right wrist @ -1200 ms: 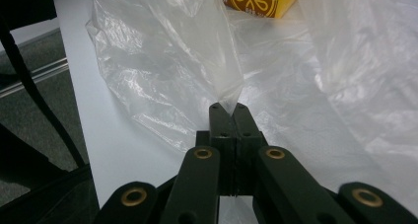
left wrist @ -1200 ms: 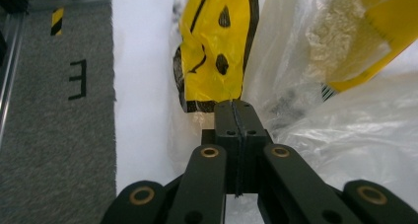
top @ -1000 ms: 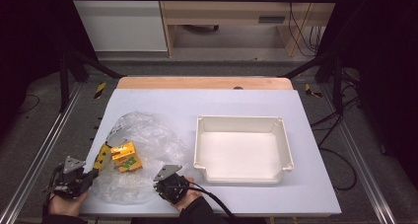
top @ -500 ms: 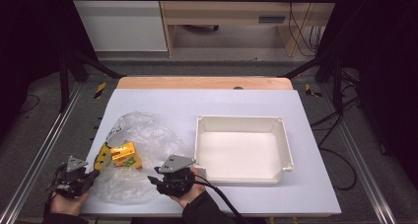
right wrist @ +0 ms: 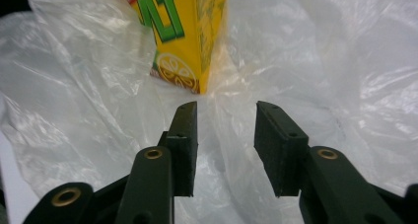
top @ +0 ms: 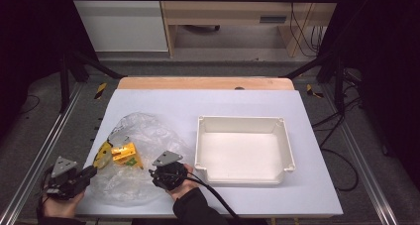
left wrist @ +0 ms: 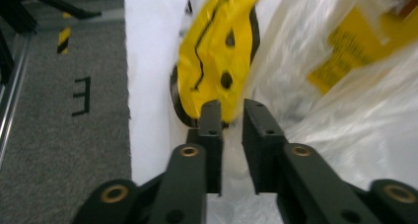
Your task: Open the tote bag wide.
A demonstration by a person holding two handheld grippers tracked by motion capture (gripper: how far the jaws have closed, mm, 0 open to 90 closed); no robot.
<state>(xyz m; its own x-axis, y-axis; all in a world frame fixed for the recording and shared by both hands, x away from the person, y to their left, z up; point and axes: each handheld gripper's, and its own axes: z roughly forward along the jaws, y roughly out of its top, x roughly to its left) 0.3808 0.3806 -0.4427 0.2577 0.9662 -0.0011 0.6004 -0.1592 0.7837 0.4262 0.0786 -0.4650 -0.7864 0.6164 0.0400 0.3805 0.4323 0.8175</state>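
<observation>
**benchrat:** Progress check, anyone? Looks early to me. The clear plastic bag (top: 130,158) is on the table (top: 208,101) with the yellow drink carton (top: 125,154) and yellow packet (top: 102,154) inside, and the white tray (top: 243,149) has nothing in it.

**clawfan:** Agreed, unpacking's all left. Left gripper (top: 88,173) sits low at the bag's left edge, packet just ahead of its tips; its jaws have just been opening, slightly parted, gripping nothing. Right gripper (top: 159,177) is at the near edge, carton straight ahead, jaws apart over loose film after opening too.
</observation>
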